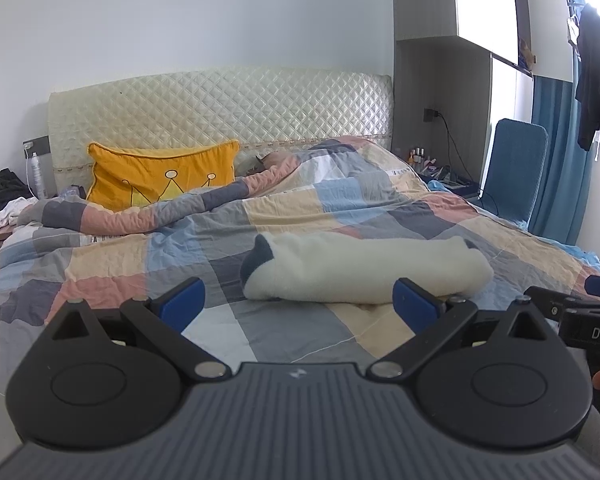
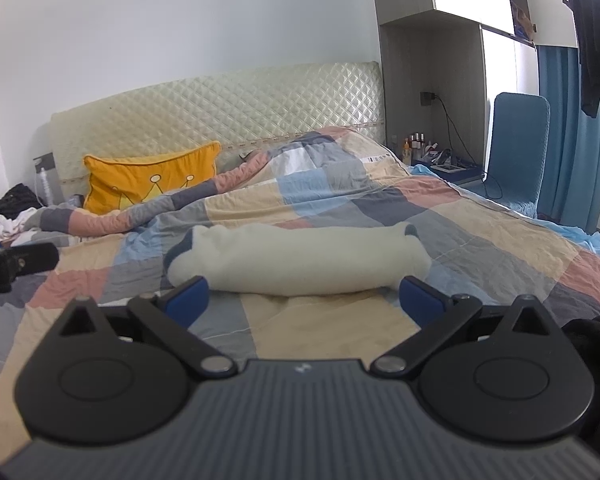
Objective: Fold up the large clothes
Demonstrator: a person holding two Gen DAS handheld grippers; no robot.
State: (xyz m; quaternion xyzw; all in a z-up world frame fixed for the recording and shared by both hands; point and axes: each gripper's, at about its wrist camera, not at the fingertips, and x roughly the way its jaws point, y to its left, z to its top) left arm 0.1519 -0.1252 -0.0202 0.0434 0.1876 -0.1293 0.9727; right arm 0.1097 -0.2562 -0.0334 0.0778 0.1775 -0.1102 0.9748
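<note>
Crinkly patchwork quilt (image 1: 100, 256) in soft pastel squares covers the bed, with a puffy yellow pillow (image 1: 160, 176) far left against a diamond-quilted headboard (image 1: 220, 108). Left gripper (image 1: 300, 302) has its blue pads spread wide, holding nothing, touching nothing. The fluffy white garment (image 1: 364, 268), folded into a fat roll, lies just beyond both. Right gripper (image 2: 304, 298) is wide open and empty too.

Folded garment (image 1: 364, 268) lying crosswise on the quilt (image 1: 140, 256) covering the bed, pillow (image 1: 160, 176) leaning behind it at left against the headboard (image 1: 220, 108), chair (image 1: 516, 172) standing right of the bed, left hand-held gripper (image 1: 300, 304) and right hand-held gripper (image 2: 304, 300) hovering before the garment.
</note>
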